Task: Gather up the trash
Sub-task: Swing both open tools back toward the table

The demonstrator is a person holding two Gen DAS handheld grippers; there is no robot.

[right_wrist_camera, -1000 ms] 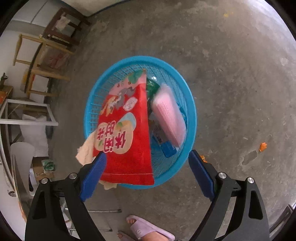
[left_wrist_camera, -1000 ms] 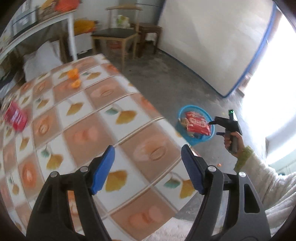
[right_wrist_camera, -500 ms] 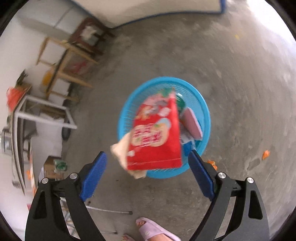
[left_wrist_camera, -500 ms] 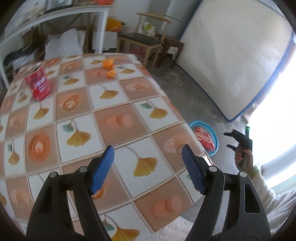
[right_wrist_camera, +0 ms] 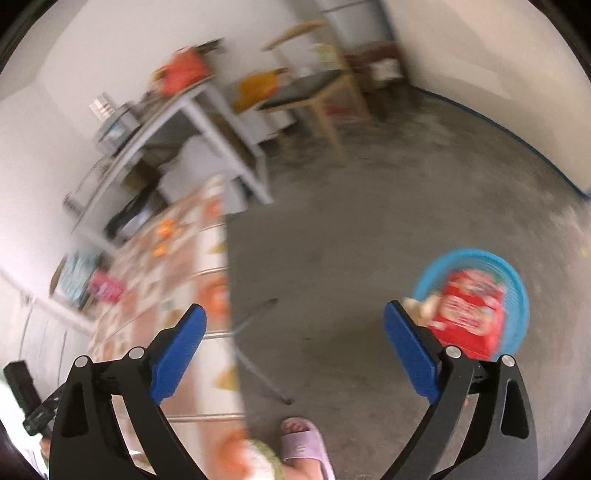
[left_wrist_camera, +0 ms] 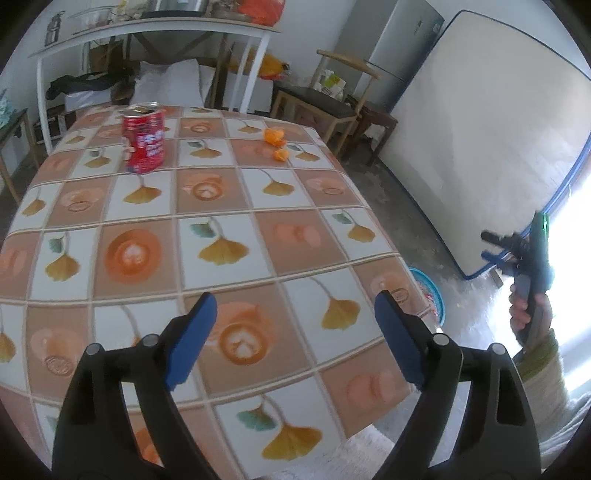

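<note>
My left gripper hovers over the tiled-pattern table; its jaws are opening with nothing between them. A red can stands upright at the far left of the table. Two orange peel pieces lie at the far right. My right gripper is up in the air, jaws opening and empty; it also shows held in a hand off the table's right side. On the floor stands the blue basket, with a red snack bag and other wrappers in it. The table edge partly hides the basket in the left wrist view.
A wooden chair and a white shelf table stand beyond the table. A large white panel leans on the right wall. A foot in a pink slipper is on the concrete floor beside the table. The right wrist view is blurred.
The left view swung across the table, bringing the can upright into the far left. The right gripper rose and rolled away from the basket, which now sits small at lower right.
</note>
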